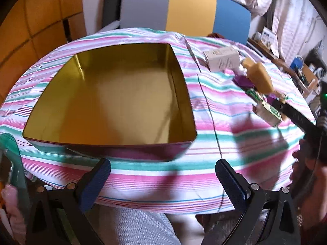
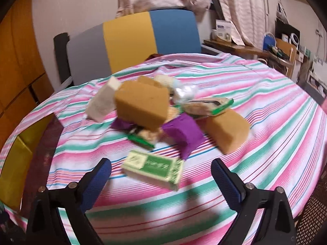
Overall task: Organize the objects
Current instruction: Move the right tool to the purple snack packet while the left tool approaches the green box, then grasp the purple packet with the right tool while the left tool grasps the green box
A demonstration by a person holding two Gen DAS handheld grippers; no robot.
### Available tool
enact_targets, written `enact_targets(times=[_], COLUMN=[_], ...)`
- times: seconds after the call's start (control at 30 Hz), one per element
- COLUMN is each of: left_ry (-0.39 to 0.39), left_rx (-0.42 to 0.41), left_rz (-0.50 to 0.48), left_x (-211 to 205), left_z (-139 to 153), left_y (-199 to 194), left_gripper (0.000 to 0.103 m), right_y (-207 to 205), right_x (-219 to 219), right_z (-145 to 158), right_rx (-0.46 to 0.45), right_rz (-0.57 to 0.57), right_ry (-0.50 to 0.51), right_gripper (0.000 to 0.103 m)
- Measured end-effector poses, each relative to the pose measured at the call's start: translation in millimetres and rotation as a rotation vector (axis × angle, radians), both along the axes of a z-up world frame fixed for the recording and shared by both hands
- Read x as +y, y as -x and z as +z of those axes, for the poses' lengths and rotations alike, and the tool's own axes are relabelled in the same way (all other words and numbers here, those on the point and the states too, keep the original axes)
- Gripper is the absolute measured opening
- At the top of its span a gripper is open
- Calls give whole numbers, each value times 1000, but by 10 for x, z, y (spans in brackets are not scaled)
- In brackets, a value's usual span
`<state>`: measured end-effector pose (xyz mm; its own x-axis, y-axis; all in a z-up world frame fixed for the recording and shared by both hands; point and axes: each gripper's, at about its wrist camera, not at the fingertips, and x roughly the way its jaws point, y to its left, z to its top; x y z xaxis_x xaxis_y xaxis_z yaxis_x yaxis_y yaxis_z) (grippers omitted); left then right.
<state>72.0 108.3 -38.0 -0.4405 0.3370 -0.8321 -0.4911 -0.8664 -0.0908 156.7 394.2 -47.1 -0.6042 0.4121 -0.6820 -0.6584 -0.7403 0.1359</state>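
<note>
Right wrist, right tool (image 2: 161,175) spread above green packet (image 2: 153,168)

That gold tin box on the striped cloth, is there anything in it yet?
Empty. The left wrist view looks straight into the open gold tin: only its bare shiny floor and walls show. The sponges and packets still lie outside, heaped on the cloth.

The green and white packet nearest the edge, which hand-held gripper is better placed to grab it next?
Right. The right hand-held gripper is open with the green and white packet lying just ahead between its fingers. The left hand-held gripper faces the empty gold tin.
</note>
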Motion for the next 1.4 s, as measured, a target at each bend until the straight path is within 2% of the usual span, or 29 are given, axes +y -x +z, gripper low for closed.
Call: enact_targets(times=[0.13, 0.23, 0.3, 0.47, 0.57, 0.63, 0.7, 0.77, 0.9, 1.0, 1.1, 1.17, 1.3, 1.4], left_ry=[14, -1, -18, -50, -70, -77, -82, -72, -55, -57, -58, -65, -54, -12], left_rx=[14, -5, -19, -26, -22, -15, -6, 7, 25, 25, 18, 14, 21, 95], left_rz=[-18, -28, -15, 28, 43, 45, 39, 28, -9, -23, -29, -30, -35, -35], left_x=[62, 52, 27, -48, -66, -48, -17, 31, 149, 208, 245, 260, 338, 457], left_z=[-6, -11, -1, 43, 79, 84, 96, 102, 123, 137, 136, 143, 150, 177], left_y=[-77, -102, -73, -11, 7, 3, -15, -37, -106, -124, -122, -116, -114, -161], left_gripper=[103, 103, 103, 103, 103, 103, 103, 103, 103, 103, 103, 103, 103, 103], right_y=[34, 90, 114, 195, 116, 56, 0, -40, 4, 131, 230, 277, 287, 239], right_x=[102, 32, -109, -573, -657, -601, -407, -139, 275, 494, 601, 630, 689, 674], right_z=[-93, -177, -193, -150, -48, 22, 59, 56, -13, -131, -233, -292, -379, -380], right_rx=[19, 14, 40, 86, 153, 182, 187, 157, 63, -32, -57, -61, -48, -27], right_rz=[41, 76, 136, 354, 413, 396, 326, 221, 119, 108, 127, 141, 142, 139], right_ry=[27, 61, 94, 106, 75, 44, 26, 19, -35, -58, -37, -27, 25, 25], right_gripper=[88, 83, 83, 83, 83, 83, 83, 82, 73, 63, 60, 58, 47, 46])
